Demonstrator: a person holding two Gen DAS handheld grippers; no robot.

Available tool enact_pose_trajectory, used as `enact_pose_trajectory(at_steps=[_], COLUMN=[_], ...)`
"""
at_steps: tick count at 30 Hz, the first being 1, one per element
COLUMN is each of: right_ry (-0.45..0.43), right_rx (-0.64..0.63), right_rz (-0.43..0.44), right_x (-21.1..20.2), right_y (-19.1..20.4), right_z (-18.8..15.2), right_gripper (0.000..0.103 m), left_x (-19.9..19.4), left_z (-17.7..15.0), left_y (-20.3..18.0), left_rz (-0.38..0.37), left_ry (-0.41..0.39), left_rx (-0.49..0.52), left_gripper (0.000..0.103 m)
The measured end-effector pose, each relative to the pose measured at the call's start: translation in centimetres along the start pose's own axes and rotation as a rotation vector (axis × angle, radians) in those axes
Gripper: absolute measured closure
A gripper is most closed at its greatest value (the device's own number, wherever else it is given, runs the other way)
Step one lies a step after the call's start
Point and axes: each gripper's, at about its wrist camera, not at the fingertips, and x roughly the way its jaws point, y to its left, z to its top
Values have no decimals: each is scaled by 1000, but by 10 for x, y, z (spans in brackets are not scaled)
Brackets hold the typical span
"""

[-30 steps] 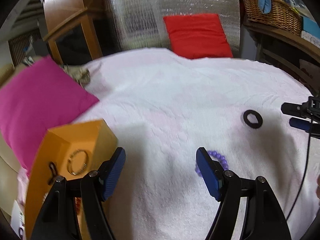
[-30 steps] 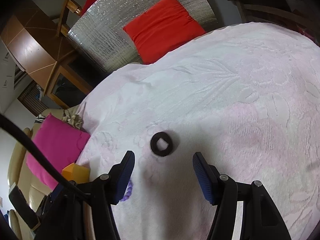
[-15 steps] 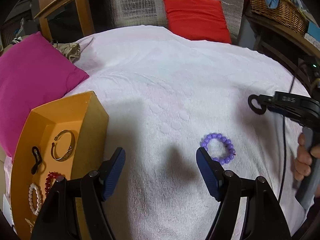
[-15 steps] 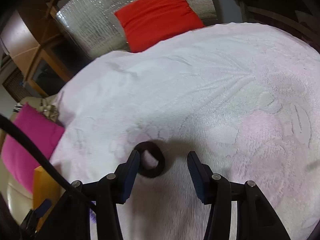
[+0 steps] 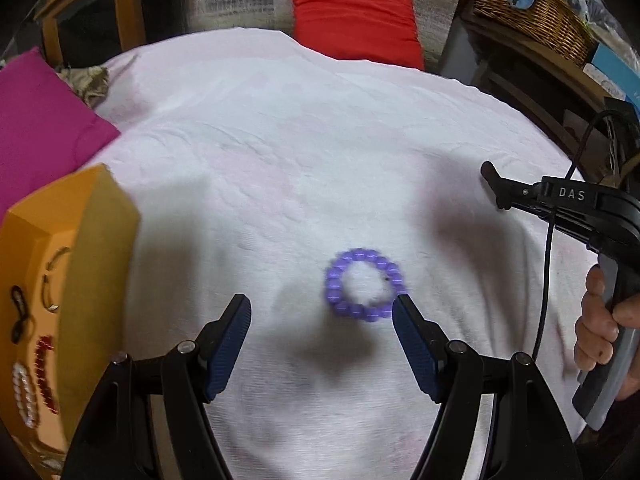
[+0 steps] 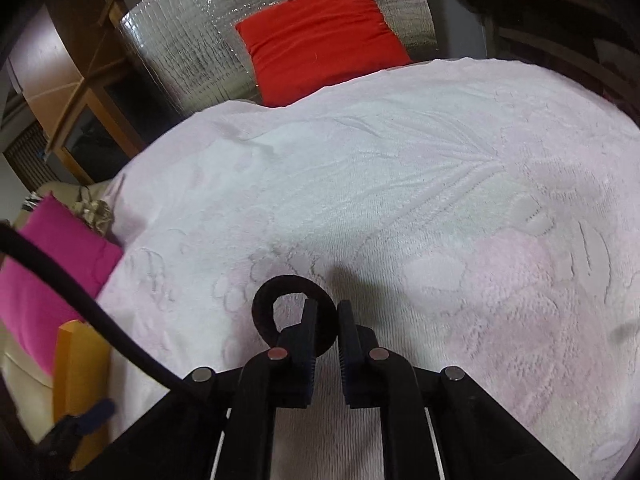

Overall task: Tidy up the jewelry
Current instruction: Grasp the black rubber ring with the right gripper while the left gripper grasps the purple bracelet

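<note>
A purple bead bracelet lies on the white-pink cloth, just ahead of my open left gripper, near its right finger. An orange tray at the left holds a gold bangle, a black loop, a red bracelet and a pearl bracelet. My right gripper is shut on a black hair ring, which sticks out up and left from the fingers. In the left wrist view the right gripper shows at the right, held by a hand.
A magenta cushion lies at the left, a red cushion against silver foil at the back. A wicker basket stands on a shelf at the back right. The tray's orange edge shows left in the right wrist view.
My right gripper closed on the black ring, which had lain on the cloth between its fingers. My left gripper moved toward the purple bracelet, which now sits nearer its fingers.
</note>
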Motion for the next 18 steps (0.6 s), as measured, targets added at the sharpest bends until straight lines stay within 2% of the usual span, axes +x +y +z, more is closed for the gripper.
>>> enact_pose_trajectory(at_steps=[4, 9, 18], right_ry=[2, 19, 32], right_rx=[8, 40, 54], right_rz=[23, 43, 63], right_x=[-10, -15, -18], right_y=[-8, -20, -28], right_z=[0, 1, 1], right_gripper=[92, 93, 92], left_x=[9, 24, 35], left_z=[3, 7, 13], left_y=[-10, -14, -24], left_rz=[-35, -36, -26], left_ry=[23, 47, 18], left_rx=[-16, -46, -35], left_gripper=[29, 29, 29])
